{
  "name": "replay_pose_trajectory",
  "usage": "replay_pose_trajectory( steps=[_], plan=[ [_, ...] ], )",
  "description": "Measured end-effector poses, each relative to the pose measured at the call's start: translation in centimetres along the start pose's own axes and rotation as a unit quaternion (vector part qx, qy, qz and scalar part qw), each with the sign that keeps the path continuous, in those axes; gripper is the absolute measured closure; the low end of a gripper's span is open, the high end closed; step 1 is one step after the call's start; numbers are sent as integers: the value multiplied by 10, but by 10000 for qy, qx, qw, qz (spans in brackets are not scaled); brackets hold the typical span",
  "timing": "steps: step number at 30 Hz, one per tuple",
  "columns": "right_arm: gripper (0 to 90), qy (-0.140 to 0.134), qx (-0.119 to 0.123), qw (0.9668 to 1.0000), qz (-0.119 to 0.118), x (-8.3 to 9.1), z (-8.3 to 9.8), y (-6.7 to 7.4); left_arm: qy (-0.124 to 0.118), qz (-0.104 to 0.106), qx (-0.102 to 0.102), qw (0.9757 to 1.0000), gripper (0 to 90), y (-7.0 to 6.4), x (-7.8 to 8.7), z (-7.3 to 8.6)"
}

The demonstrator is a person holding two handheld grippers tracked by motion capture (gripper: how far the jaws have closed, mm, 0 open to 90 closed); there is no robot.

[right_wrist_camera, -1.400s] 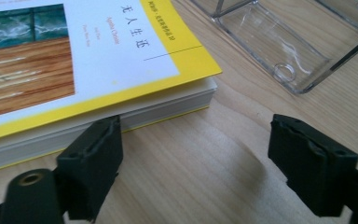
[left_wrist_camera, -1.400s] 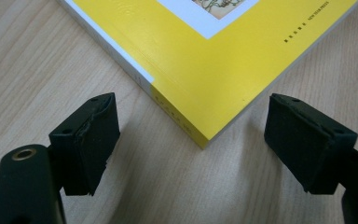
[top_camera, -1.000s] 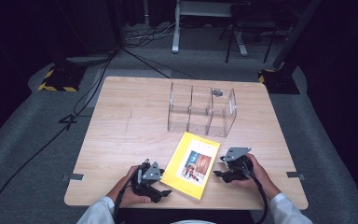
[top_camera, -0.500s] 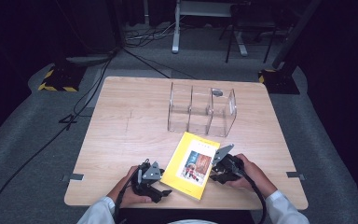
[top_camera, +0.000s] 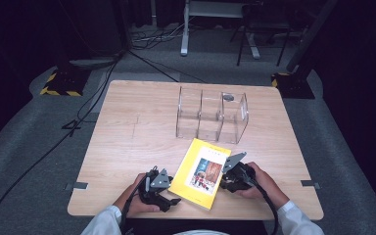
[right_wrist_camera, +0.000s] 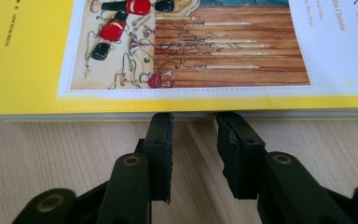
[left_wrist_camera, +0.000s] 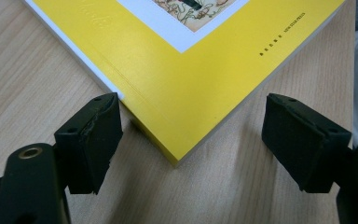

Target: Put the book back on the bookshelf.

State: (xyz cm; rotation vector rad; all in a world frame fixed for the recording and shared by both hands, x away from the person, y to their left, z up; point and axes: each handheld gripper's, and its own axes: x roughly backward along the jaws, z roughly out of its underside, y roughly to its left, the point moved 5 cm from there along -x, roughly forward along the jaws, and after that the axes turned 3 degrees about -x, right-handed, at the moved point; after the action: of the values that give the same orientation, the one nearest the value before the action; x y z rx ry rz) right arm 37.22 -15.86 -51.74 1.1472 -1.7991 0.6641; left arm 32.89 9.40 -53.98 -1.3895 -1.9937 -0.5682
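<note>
Two grippers flank a yellow book (top_camera: 199,172) that lies flat near the table's (top_camera: 127,132) near edge, turned a little askew. In the high view the left gripper (top_camera: 169,200) sits at the book's near left corner, held by the left hand (top_camera: 136,199), and the right gripper (top_camera: 223,180) sits at the book's right edge, held by the right hand (top_camera: 259,182). A clear divided box (top_camera: 211,116) stands farther off, past the book's far end, apart from it, with a small grey thing (top_camera: 228,97) at the top of its right compartment.

In the left gripper view the jaws stand wide apart, one to each side of the book's (left_wrist_camera: 186,70) near corner. That corner points into the gap between them. The left pad (left_wrist_camera: 91,140) sits right by the book's white edge; whether it touches is unclear. The right pad (left_wrist_camera: 303,140) is clear of the book. Nothing is gripped.

In the right gripper view the jaws have just been closing and now stand a narrow gap apart, their tips at the book's (right_wrist_camera: 28,70) page edge. Bare table (right_wrist_camera: 196,158) shows between the pads, and the book is not clamped. The cover's picture shows red figures on a brown floor.
</note>
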Motion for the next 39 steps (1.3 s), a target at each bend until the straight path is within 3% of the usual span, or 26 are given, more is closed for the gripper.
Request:
replay_pose_trajectory(
  steps=[8, 11, 14, 19, 24, 27, 31, 33, 39],
  plan=[
    [644, -284, -176, 9991, -247, 1, 4, 0, 18, -11, -35, 10000, 208, 0, 0, 0],
    [626, -396, -133, 9987, -296, 3, 2, 3, 16, -6, -33, 10000, 208, 0, 0, 0],
    [603, -506, -134, 9973, -508, 4, 0, 9, 17, -8, -34, 10000, 208, 0, 0, 0],
    [579, -626, -97, 9962, -592, 6, -2, 17, 29, -40, -58, 10000, 208, 0, 0, 0],
    [561, -1013, -105, 9919, -763, 13, -8, 25, 66, -73, -82, 9999, 204, -1, 1, 1],
    [553, -1170, -84, 9899, -795, 14, -12, 30, 56, -146, 44, 9999, 183, -3, 1, 2],
    [549, -1459, -21, 9844, -988, 18, -20, 39, 97, -258, 161, 9995, 165, -7, 4, 5],
    [545, -1531, -10, 9833, -981, 18, -24, 42, 123, -238, 147, 9995, 166, -9, 5, 5],
    [540, -1751, -189, 9791, -1015, 19, -33, 45, -194, -419, 73, 9989, 181, -16, 15, -8]
  ],
)
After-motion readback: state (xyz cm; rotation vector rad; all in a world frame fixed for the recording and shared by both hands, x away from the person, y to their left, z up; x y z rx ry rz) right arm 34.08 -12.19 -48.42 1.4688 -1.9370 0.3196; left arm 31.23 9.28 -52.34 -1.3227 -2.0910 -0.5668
